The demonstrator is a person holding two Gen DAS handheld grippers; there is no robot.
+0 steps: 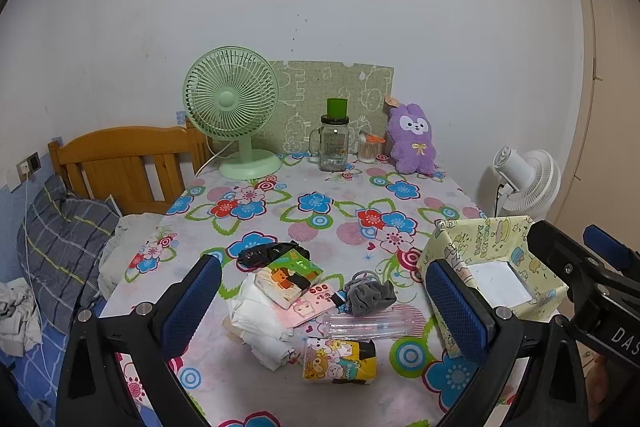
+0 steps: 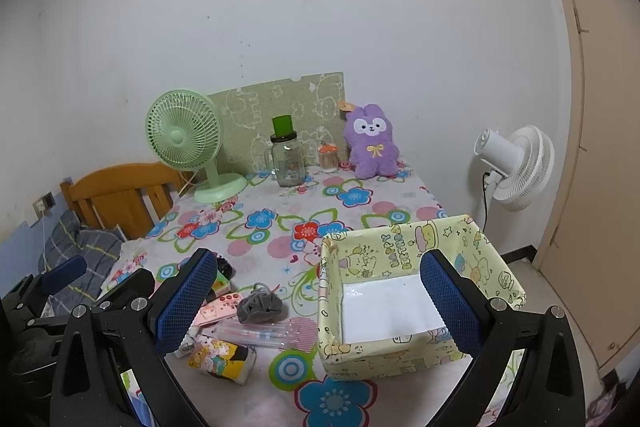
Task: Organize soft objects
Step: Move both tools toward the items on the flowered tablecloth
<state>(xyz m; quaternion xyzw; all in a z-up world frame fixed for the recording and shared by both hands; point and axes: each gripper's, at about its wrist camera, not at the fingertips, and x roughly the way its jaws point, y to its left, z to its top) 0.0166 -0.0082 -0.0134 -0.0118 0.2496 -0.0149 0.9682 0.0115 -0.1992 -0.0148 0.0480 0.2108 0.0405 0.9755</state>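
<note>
A heap of soft things lies near the front of the flowered table: a grey scrunchie [image 1: 369,292] [image 2: 261,307], white cloth [image 1: 256,319], cartoon tissue packs [image 1: 340,360] [image 2: 222,357], a black item [image 1: 266,251] and a clear pencil case [image 1: 368,325] [image 2: 260,333]. My left gripper [image 1: 326,301] hovers open just above and before this heap, holding nothing. A yellow cartoon-print box [image 2: 420,297] [image 1: 492,267] stands empty at the right. My right gripper [image 2: 318,301] is open over the box's left wall. A purple plush [image 1: 414,139] [image 2: 372,143] sits at the back.
A green desk fan [image 1: 232,111] [image 2: 188,143], a glass jar [image 1: 334,143] [image 2: 286,159] with a green cap and a swab pot [image 1: 368,149] stand along the back wall. A bed with a wooden headboard [image 1: 120,163] is left; a white floor fan [image 2: 516,167] is right.
</note>
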